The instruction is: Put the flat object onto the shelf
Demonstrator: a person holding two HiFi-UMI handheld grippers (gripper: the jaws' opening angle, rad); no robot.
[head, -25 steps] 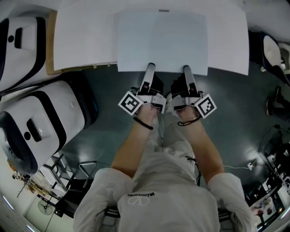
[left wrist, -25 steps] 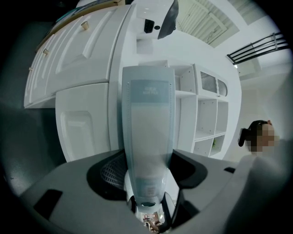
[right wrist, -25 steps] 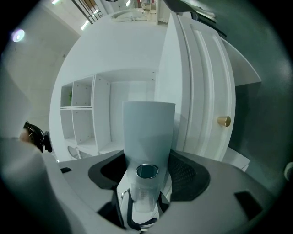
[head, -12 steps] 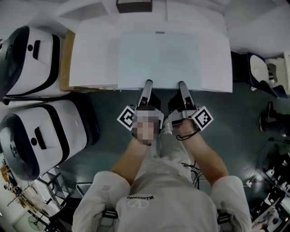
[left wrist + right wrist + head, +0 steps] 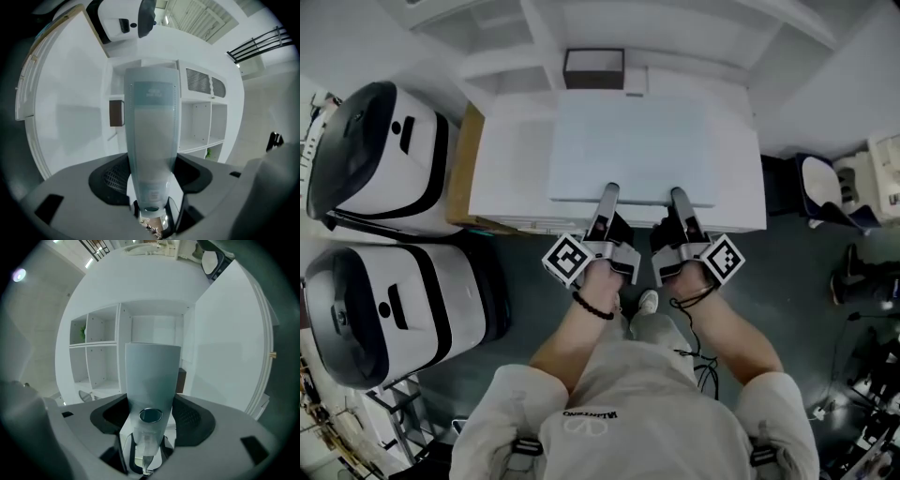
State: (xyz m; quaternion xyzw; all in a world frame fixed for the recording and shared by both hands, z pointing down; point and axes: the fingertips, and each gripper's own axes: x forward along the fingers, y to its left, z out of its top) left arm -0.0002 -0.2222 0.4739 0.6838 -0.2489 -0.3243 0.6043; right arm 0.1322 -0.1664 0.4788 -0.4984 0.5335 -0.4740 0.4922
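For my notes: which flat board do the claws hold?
The smaller pale blue board, held at its near edge, not the larger white board beneath.

This looks like a robotics lab or workshop hall, not a home. The floor point(image 5: 797, 272) is bare, dark grey and glossy, like painted concrete. At the left stand two large moulded white-and-black machine housings, one far point(image 5: 389, 159) and one near point(image 5: 394, 309). Dark equipment and loose cables point(image 5: 861, 403) crowd the floor at the near right. At the far side stands a plain white shelf unit point(image 5: 101, 362) with open, mostly bare compartments. Overhead, the left gripper view shows a slatted ceiling point(image 5: 201, 18) and a black railing point(image 5: 260, 42), as on an upper walkway.
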